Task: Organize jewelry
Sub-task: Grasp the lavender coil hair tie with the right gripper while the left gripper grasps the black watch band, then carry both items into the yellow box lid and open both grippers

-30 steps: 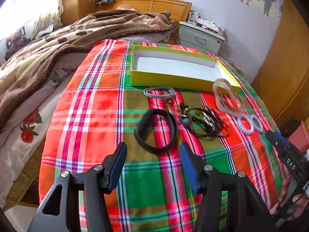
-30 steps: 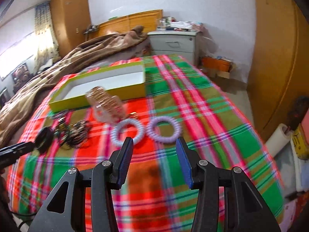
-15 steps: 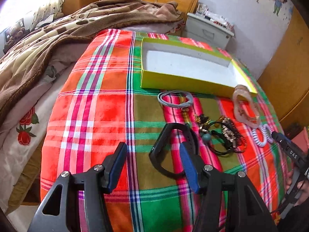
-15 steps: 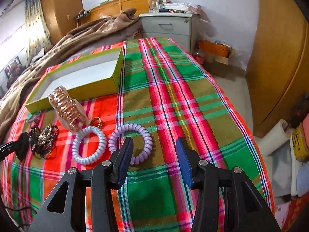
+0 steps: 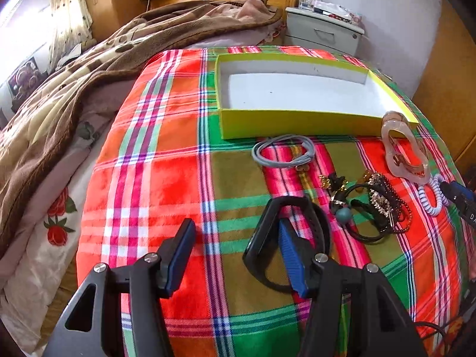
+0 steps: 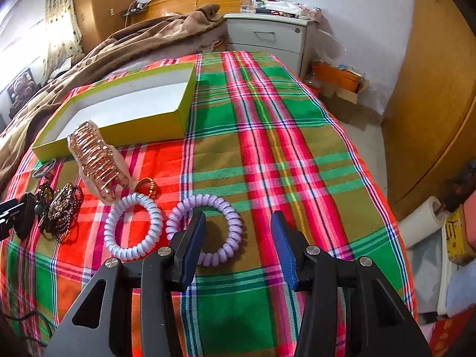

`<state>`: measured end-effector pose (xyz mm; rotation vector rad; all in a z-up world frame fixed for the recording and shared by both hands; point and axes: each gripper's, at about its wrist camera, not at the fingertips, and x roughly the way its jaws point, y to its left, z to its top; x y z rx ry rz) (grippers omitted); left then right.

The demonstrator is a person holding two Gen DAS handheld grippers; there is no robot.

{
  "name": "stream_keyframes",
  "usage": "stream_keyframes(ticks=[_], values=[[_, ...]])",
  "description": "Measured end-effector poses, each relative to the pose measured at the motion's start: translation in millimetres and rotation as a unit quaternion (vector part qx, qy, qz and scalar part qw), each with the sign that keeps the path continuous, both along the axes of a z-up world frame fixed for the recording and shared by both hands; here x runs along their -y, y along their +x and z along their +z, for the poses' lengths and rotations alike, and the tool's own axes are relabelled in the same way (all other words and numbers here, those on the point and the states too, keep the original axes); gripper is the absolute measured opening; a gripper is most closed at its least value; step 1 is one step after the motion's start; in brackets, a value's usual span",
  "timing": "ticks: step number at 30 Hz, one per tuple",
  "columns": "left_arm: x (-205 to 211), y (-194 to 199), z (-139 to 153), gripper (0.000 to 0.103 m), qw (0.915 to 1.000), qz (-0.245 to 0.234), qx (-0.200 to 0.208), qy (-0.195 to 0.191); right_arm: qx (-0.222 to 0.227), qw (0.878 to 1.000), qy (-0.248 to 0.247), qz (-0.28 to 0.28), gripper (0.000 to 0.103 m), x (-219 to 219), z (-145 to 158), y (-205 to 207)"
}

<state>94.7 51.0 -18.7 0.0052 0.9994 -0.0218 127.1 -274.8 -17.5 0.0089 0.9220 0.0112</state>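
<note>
A bed filled the room, spread with a plaid cloth (image 5: 166,160) in red, green and pink, a brown blanket (image 5: 98,68) heaped at its far left. On the cloth ahead of both tongs lay a shallow yellow-green box (image 5: 297,125), white inside.

The left gripper (image 5: 235,247) stood with its jaws apart, holding nothing. Its right finger overlapped the ring of a black band (image 5: 261,238), whose left side lay between the jaws. Beyond and to the right lay a coil of grey hair ties (image 5: 282,154), a tangle of dark beaded jewelry (image 5: 377,205), and a pale pink hair claw (image 5: 404,151) near the box's right corner.

The right gripper (image 6: 238,239) was likewise wide open and empty. Its left finger lay over the near side of a lilac spiral hair tie (image 6: 229,229). A pale blue spiral hair tie (image 6: 134,226) lay just left of that one, with a small gold ring (image 6: 147,187) beyond them.
</note>
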Motion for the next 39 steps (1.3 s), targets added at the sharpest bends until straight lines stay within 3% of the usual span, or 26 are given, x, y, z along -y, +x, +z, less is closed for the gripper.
stream_keyframes(ticks=[2,4,6,9,16,22,39], values=[[-1,1,0,0.059,1.0,0.001,-0.001,-0.005,0.001,1.0,0.002,-0.003,0.035,1,0,-1],[-2,1,0,0.058,1.0,0.002,-0.001,-0.007,0.002,1.0,0.005,-0.004,0.032,3,1,0],[-1,1,0,0.057,1.0,0.003,-0.001,-0.008,0.002,1.0,0.002,-0.003,0.02,2,1,-1],[0,1,2,0.048,1.0,0.001,-0.002,-0.008,0.003,1.0,0.005,0.005,0.011,0,1,-1],[-4,3,4,0.027,0.9996,0.006,-0.01,-0.025,0.007,1.0,0.021,-0.002,0.01,5,3,-2],[-5,4,4,0.015,0.9994,0.004,-0.015,-0.032,0.013,0.999,0.029,-0.01,0.01,9,6,-2],[-17,15,26,0.013,0.999,0.017,-0.001,-0.042,0.059,0.998,0.036,-0.002,0.01,0,44,13]])
